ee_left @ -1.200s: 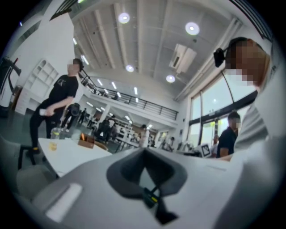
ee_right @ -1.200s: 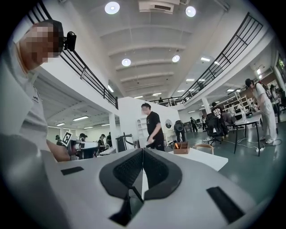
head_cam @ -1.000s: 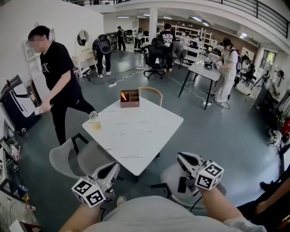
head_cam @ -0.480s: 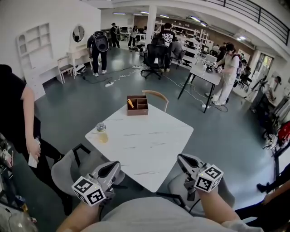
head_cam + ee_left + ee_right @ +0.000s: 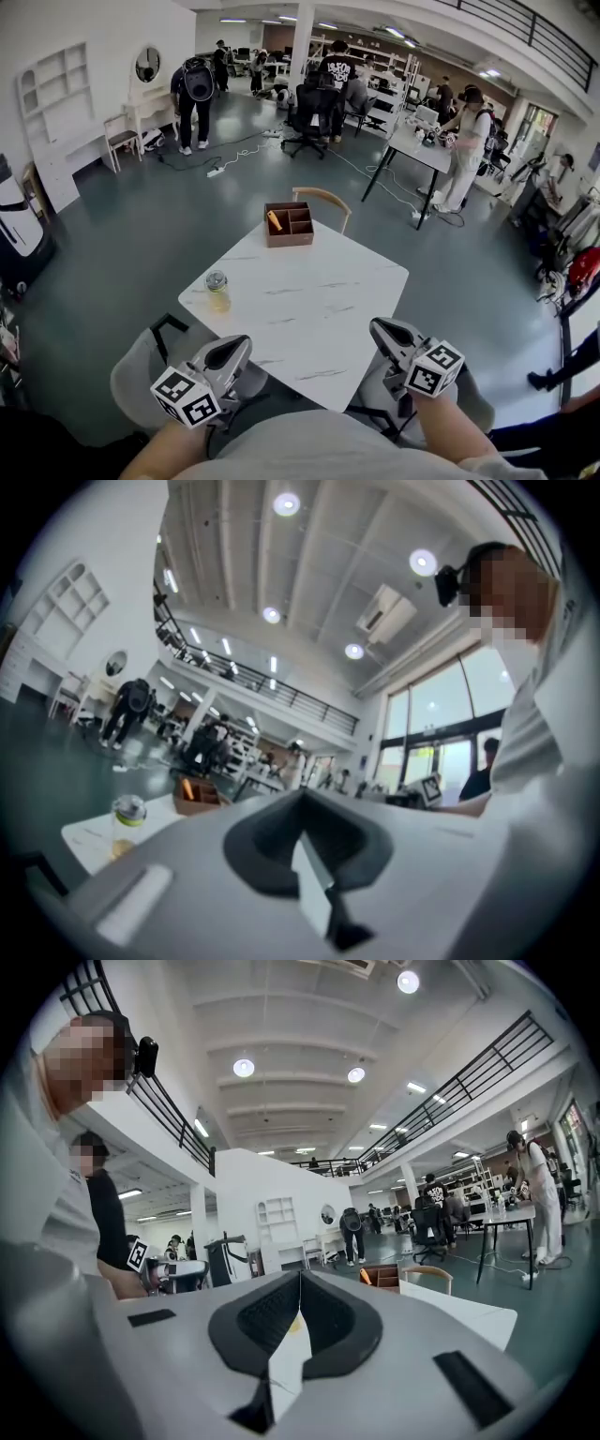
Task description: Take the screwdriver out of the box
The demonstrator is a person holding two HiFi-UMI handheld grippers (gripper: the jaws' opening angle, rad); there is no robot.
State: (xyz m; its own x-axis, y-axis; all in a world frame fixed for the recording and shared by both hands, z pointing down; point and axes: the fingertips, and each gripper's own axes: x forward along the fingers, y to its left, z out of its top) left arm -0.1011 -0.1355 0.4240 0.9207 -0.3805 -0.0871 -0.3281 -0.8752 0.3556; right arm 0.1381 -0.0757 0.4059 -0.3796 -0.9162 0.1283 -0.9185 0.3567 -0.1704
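Screwdriver (image 5: pixel 275 221) lay in box (image 5: pixel 292 240), pointing away, well beyond left gripper (image 5: pixel 238 343) and right gripper (image 5: pixel 379 327), both shut, empty.

Bright ceiling lights (image 5: pixel 286 504); fisheye-warped edges; left gripper view blurry.

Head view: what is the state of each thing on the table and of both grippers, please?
box: open on top, upright at the table's far edge.
screwdriver: in the box's left compartment, leaning, not gripped.
bottle: upright, lid on, near the table's left edge.
left gripper: shut, empty, far from the box.
right gripper: shut, empty, far from the box.
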